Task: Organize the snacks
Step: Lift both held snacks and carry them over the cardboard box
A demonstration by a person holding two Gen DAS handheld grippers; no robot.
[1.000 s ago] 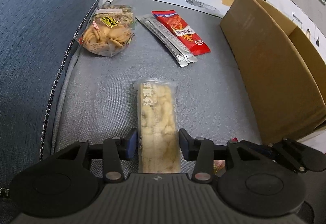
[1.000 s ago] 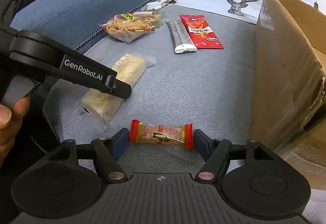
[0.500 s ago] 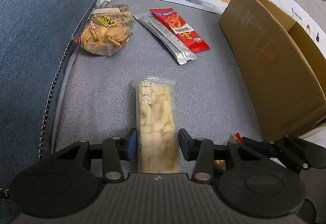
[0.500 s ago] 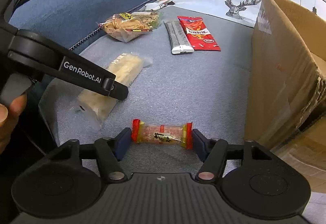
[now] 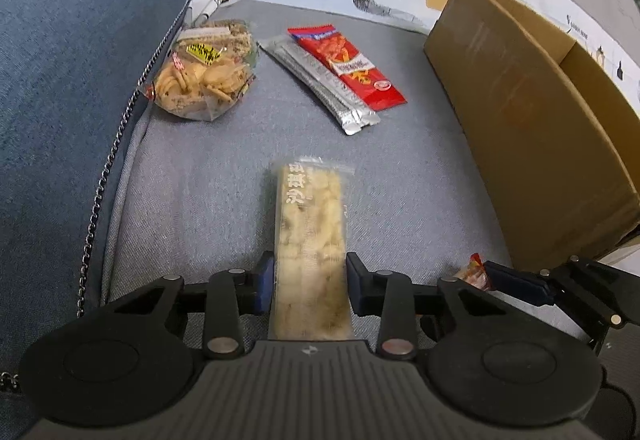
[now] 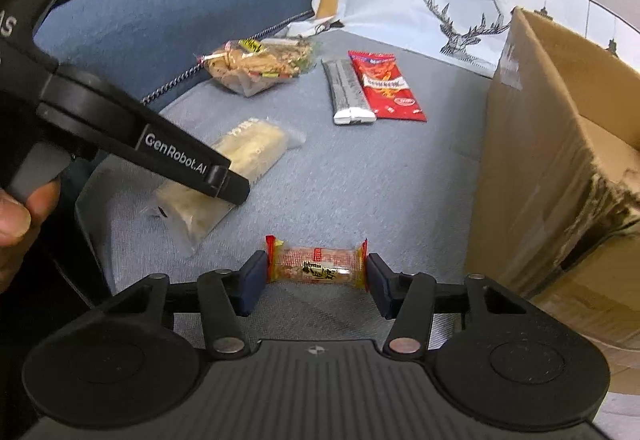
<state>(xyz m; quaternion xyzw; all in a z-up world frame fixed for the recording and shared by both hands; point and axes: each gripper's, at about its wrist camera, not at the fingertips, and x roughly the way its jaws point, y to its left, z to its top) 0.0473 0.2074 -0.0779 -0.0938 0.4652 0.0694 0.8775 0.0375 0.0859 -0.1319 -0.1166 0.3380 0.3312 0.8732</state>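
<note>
My left gripper [image 5: 309,288] is shut on a long clear pack of pale puffed snack [image 5: 310,236], whose far end still rests on the grey sofa seat [image 5: 200,192]. The pack also shows in the right wrist view [image 6: 224,176] under the left gripper's body. My right gripper [image 6: 316,276] is shut end to end on a small red-ended candy pack [image 6: 316,265], low over the seat. Its tip and the candy show in the left wrist view [image 5: 474,275].
A cracker bag [image 5: 204,80], a silver sachet [image 5: 324,86] and a red snack pack [image 5: 348,66] lie farther back on the seat. An open cardboard box [image 5: 532,120] stands on the right. The blue sofa arm [image 5: 72,60] rises at left.
Both grippers have closed in on their packs and come a little nearer to each other. The other snacks have not moved.
</note>
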